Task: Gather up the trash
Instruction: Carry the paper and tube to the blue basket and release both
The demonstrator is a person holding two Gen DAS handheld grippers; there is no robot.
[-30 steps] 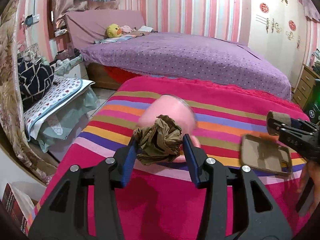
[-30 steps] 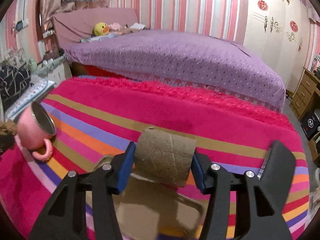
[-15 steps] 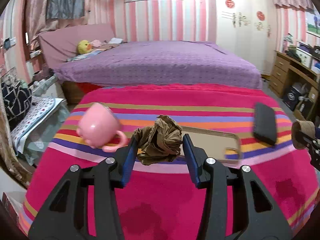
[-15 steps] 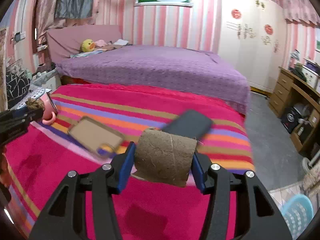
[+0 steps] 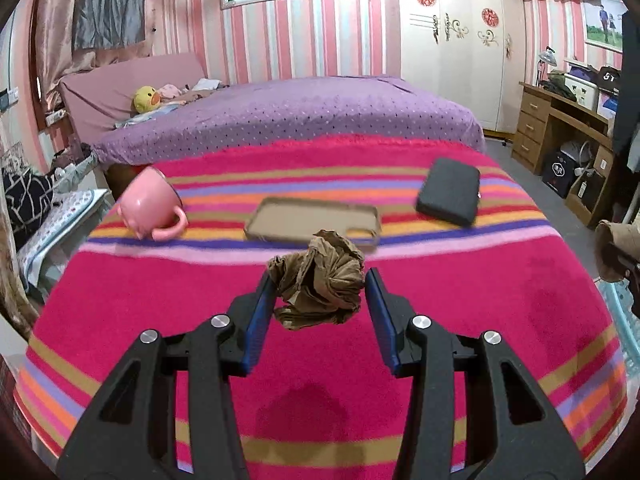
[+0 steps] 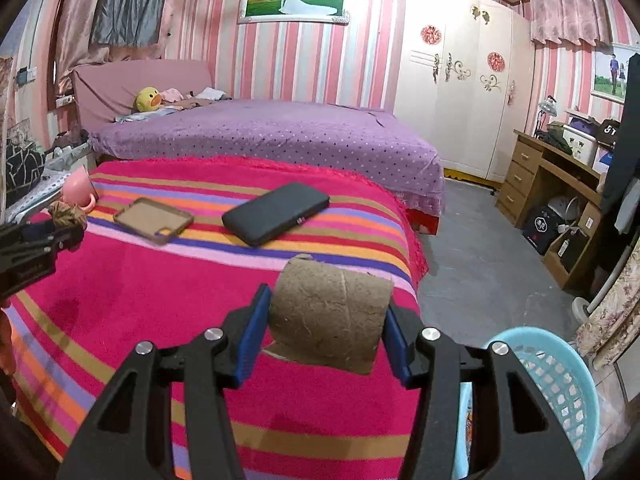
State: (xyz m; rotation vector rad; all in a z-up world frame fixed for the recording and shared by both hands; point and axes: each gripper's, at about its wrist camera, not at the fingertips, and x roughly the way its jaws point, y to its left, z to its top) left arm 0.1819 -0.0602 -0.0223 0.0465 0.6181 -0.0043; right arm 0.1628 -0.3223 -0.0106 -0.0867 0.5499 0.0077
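In the left wrist view, the left gripper [image 5: 320, 292] pinches a crumpled brown paper ball [image 5: 318, 280] between its blue pads, above the striped blanket [image 5: 160, 304]. Behind it lie a pink mug [image 5: 150, 204] on its side, a beige phone case [image 5: 312, 222] and a dark wallet [image 5: 450, 190].

In the right wrist view, the right gripper [image 6: 326, 320] clamps a cardboard tube [image 6: 330, 312] above the blanket edge. A light blue basket [image 6: 560, 376] stands on the floor at lower right, beside the bed.

Left wrist: looks along my left gripper [image 5: 320, 292], low over the striped blanket [image 5: 460, 300].
Right wrist: faces likewise, further right, near the blue basket [image 6: 560, 380].
Shared: blanket, phone case [image 5: 312, 226], purple bed [image 6: 260, 136].
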